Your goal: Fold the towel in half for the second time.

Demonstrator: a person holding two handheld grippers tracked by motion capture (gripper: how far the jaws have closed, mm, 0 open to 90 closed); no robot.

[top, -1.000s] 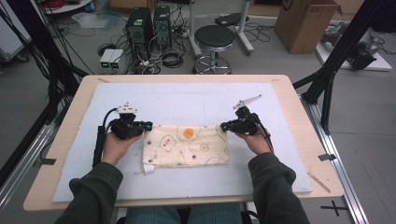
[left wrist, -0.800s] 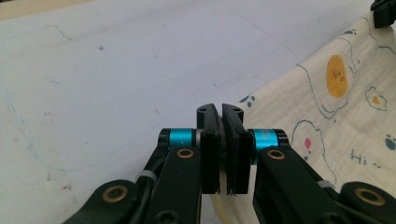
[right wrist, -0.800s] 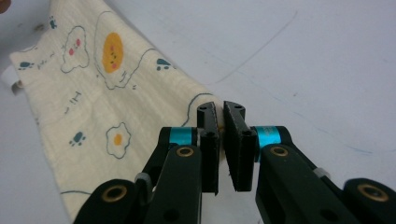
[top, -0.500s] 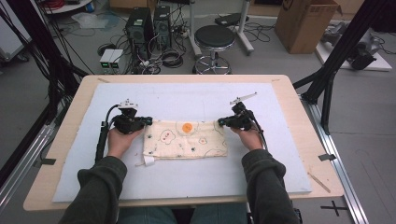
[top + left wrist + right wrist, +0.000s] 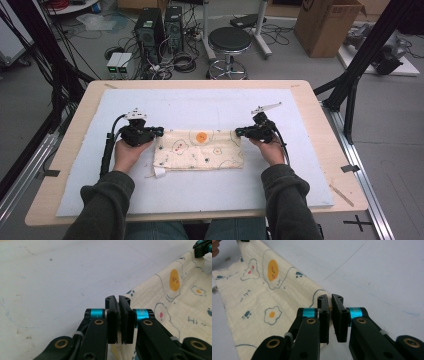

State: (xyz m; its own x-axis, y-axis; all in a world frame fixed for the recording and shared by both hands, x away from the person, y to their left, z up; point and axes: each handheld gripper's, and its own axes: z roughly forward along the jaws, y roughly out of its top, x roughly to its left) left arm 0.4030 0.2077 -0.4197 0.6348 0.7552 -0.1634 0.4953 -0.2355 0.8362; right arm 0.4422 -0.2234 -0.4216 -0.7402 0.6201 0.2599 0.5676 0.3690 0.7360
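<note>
Two grippers pinch the same cloth [image 5: 199, 149], one at each far corner. The left gripper [image 5: 159, 132] has its jaws pressed together on the cloth's far left corner; in the left gripper view [image 5: 119, 316] the fabric runs in from the right and disappears under the closed pads, so the pinched bit itself is hidden. The right gripper [image 5: 238, 132] is likewise clamped, on the far right corner; in the right gripper view [image 5: 330, 317] a sliver of cream fabric shows in the narrow slit between the pads.

Between the two, the cloth (cream, printed with fried eggs, paw marks and an orange blob) lies stretched and folded into a wide band on the white mat [image 5: 200, 107], roughly at its middle, its long sides parallel to the mat's near edge. Its near edge lies flat on the mat, with a small white tag [image 5: 159, 171] sticking out at the near left corner.

The mat covers most of the wooden table [image 5: 320, 105], whose rim shows all round. The person's hands wrap the gripper bodies, and both sleeves run off the bottom of the high view. How many layers the fold has is hard to make out.
</note>
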